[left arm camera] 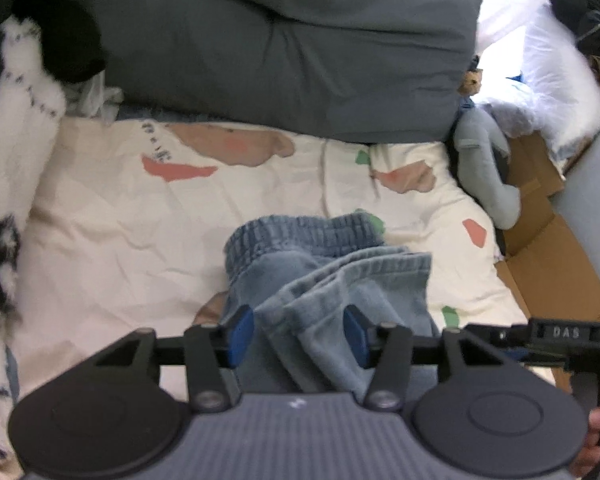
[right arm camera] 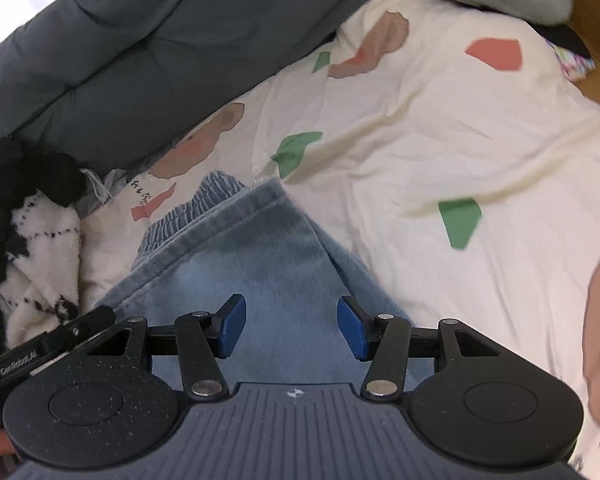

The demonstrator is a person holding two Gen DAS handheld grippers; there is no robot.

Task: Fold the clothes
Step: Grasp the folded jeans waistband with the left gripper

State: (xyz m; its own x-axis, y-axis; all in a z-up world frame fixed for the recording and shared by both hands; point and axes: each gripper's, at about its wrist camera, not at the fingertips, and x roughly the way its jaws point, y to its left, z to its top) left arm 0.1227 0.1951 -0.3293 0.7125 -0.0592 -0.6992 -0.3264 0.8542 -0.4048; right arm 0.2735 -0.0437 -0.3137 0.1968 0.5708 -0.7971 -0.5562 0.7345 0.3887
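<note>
- While the denim garment (left arm camera: pixel 320 280) lies bunched on the bed sheet (left arm camera: pixel 120 220), near its right part, its elastic waistband (left arm camera: pixel 300 232) sits on the far side and its hemmed folds run toward the cameras.
- Left gripper (left arm camera: pixel 300 334): jaws apart, with a ridge of the blue cloth rising between the pads; no pad looks pressed on it.
- Right gripper (right arm camera: pixel 292 330): jaws apart above a flat denim panel (right arm camera: pixel 252 264), holding nothing.
- Handling, as a judgement: soft, limp and fairly light, but thick at seams; it will sag and slide rather than keep a crease.
- Best hold is probably at the stitched hem or waistband, where layers bunch firmly.
- A grey duvet (left arm camera: pixel 280 40) lies at the far side of the bed.
</note>
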